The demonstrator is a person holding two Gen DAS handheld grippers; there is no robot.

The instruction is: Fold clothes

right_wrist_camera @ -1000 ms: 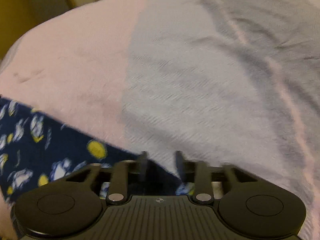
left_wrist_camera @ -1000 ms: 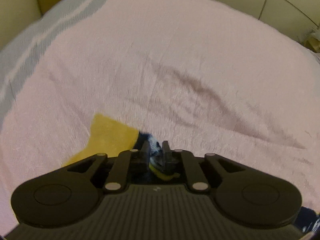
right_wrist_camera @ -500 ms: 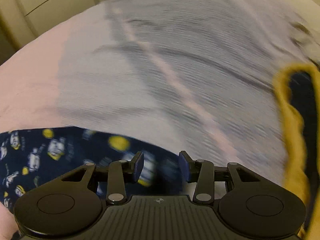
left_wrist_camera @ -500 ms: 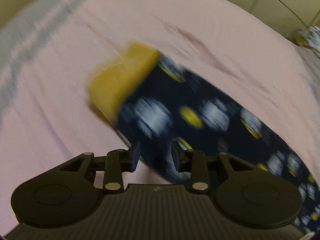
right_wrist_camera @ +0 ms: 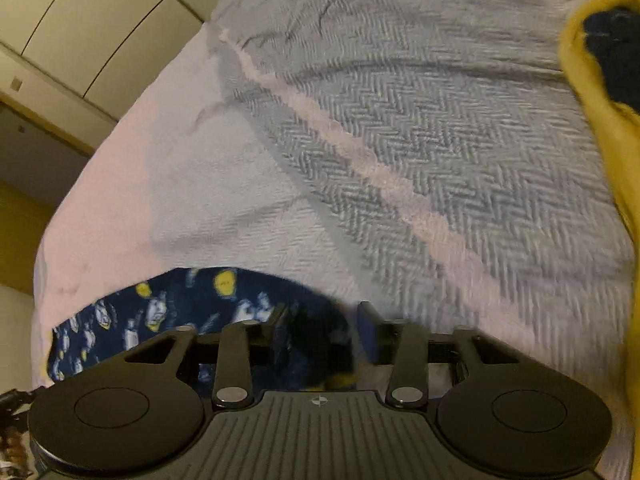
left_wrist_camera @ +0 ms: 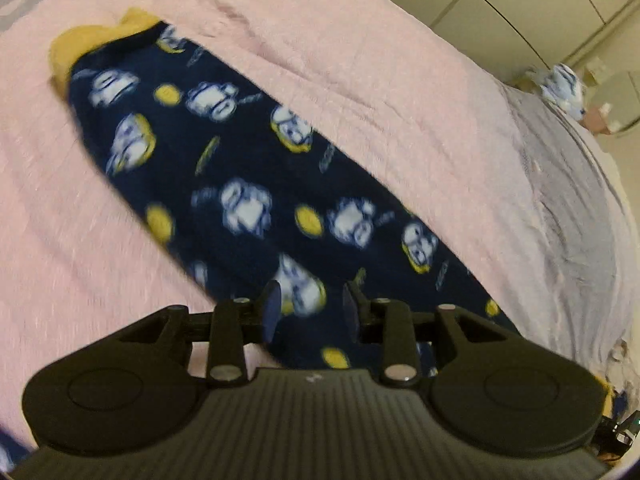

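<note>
Pink fleece blanket [left_wrist_camera: 360, 60] covers the bed, meeting a grey herringbone-weave spread [right_wrist_camera: 420, 128]; cream cabinet doors [right_wrist_camera: 80, 20] stand behind. The navy cartoon-print fleece garment with a yellow cuff [left_wrist_camera: 240, 184] stretches across the pink, its near end hidden beneath both tools. The left gripper [left_wrist_camera: 311, 312] hangs parted over it, gripping nothing. The right gripper [right_wrist_camera: 322, 332] has just been closing, fabric between its fingers; whether they pinch it, I cannot tell.
</note>
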